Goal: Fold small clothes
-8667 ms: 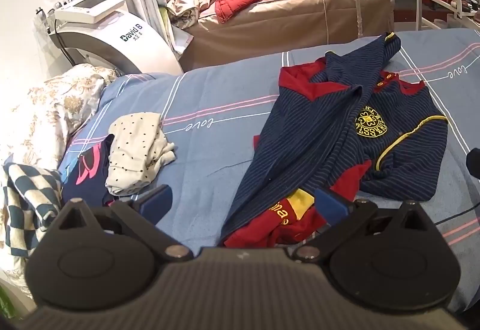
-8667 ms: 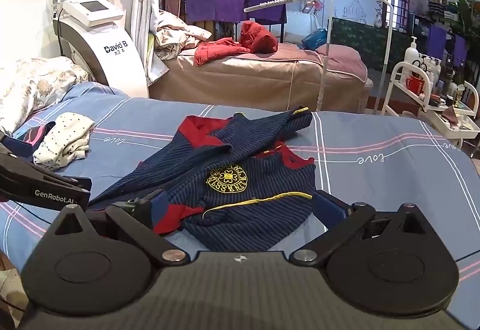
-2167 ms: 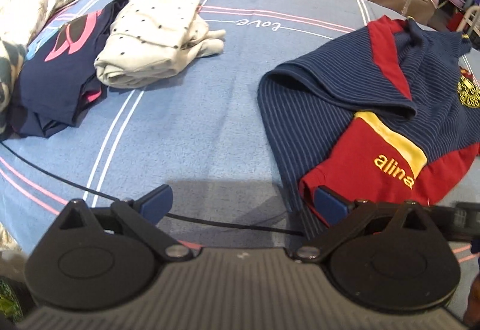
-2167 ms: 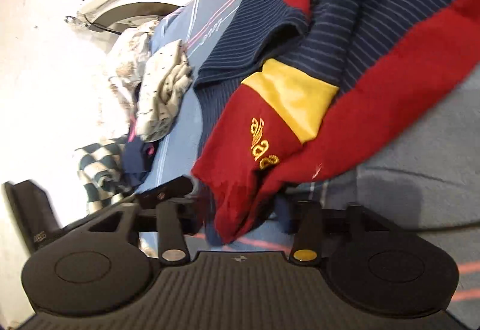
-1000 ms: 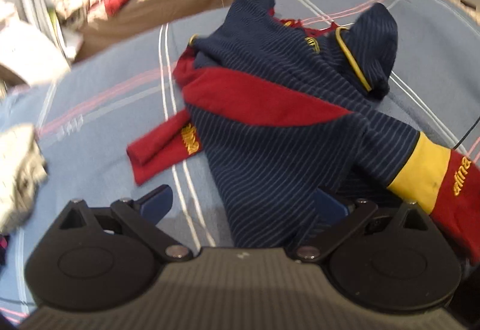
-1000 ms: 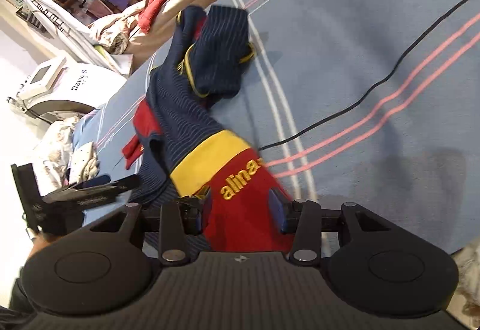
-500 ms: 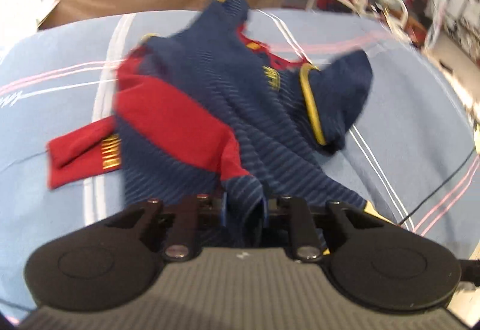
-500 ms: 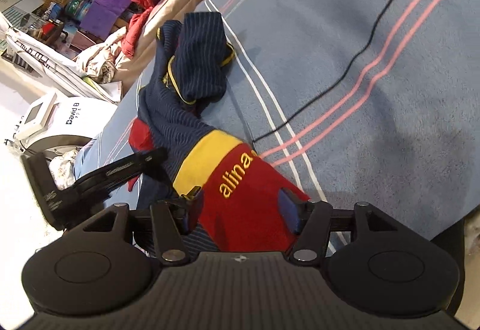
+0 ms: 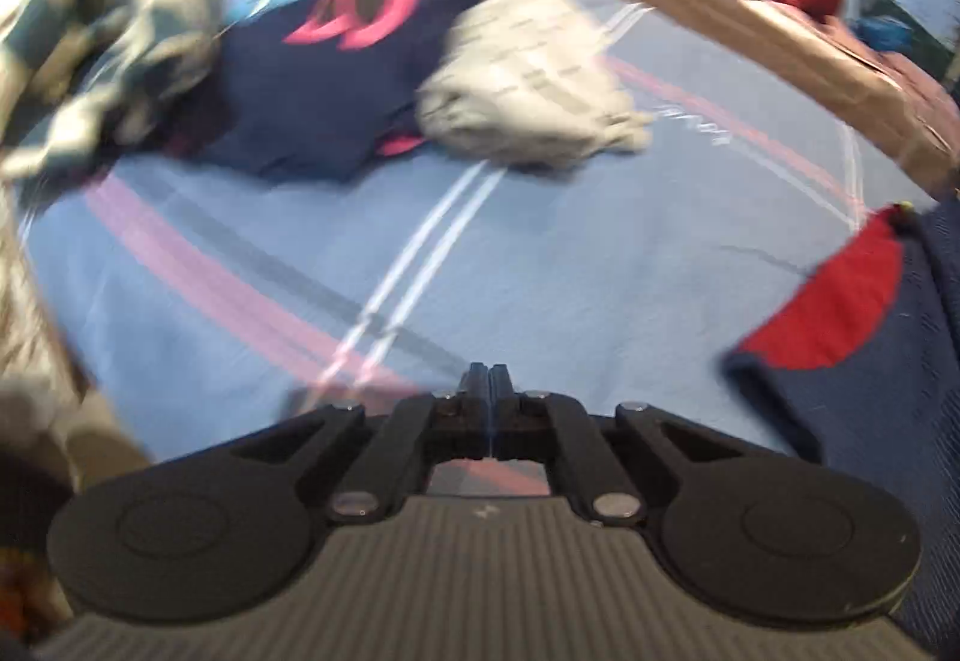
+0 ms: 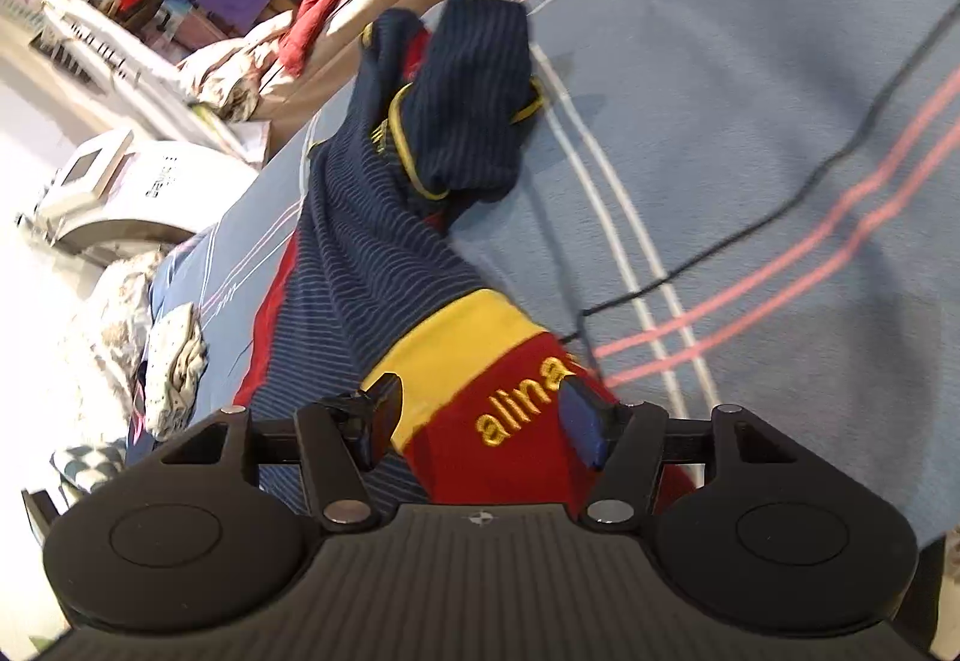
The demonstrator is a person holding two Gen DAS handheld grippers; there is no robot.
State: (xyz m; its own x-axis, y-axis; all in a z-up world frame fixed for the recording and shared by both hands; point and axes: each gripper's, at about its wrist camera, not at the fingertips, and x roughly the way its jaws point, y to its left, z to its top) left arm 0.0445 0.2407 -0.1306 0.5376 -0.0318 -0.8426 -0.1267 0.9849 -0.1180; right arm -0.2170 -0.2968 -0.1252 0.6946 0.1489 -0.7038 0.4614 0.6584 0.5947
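Tongs on the right (image 10: pixel 480 409) are opening around the soft red cuff (image 10: pixel 510 421) of the striped navy jersey (image 10: pixel 384 265), which lies rumpled on the blue bed sheet (image 10: pixel 750 120). Left tongs (image 9: pixel 490 385) are closed and empty. Next, I think, comes smoothing it flat for a fold.

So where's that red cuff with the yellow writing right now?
In the right wrist view, the red cuff lies on the blue bedsheet at bottom centre, between the opening jaws of the right gripper, just below the sleeve's yellow band.
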